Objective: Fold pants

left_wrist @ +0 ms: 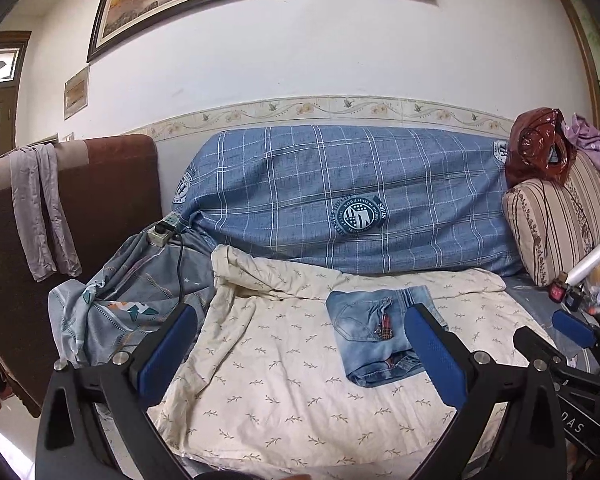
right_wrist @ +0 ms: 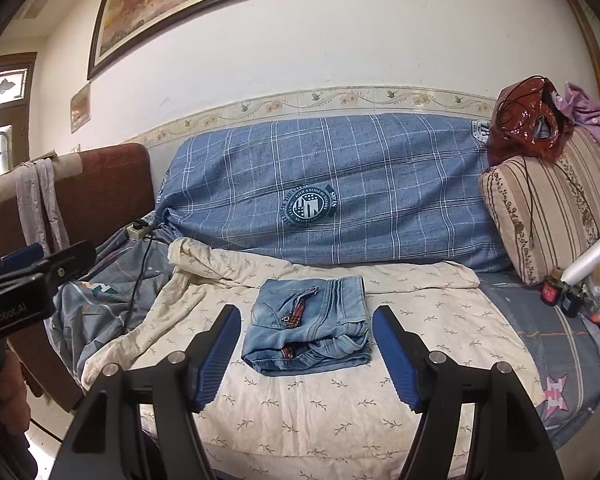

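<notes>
The pants are light-blue jeans [left_wrist: 372, 328] [right_wrist: 308, 332], folded into a small square packet. They lie on a cream leaf-print sheet [left_wrist: 300, 392] [right_wrist: 340, 400] spread over the sofa seat. My left gripper [left_wrist: 302, 312] is open wide and held back from the packet; its right finger hides the packet's right edge. My right gripper [right_wrist: 308, 312] is also open, with the packet framed beyond its fingers and nothing between the pads. Each gripper shows in the other's view: the right gripper [left_wrist: 572, 328] at the right edge, the left gripper [right_wrist: 40, 258] at the left edge.
A blue plaid cover [left_wrist: 340, 184] drapes the sofa back. At the right are a striped cushion [left_wrist: 560, 220], a red-brown plastic bag [left_wrist: 540, 148] and small bottles [left_wrist: 568, 292]. On the left, a power strip [left_wrist: 164, 230] with its cable lies on a grey patterned cloth [left_wrist: 132, 292] beside a brown armchair [left_wrist: 112, 200].
</notes>
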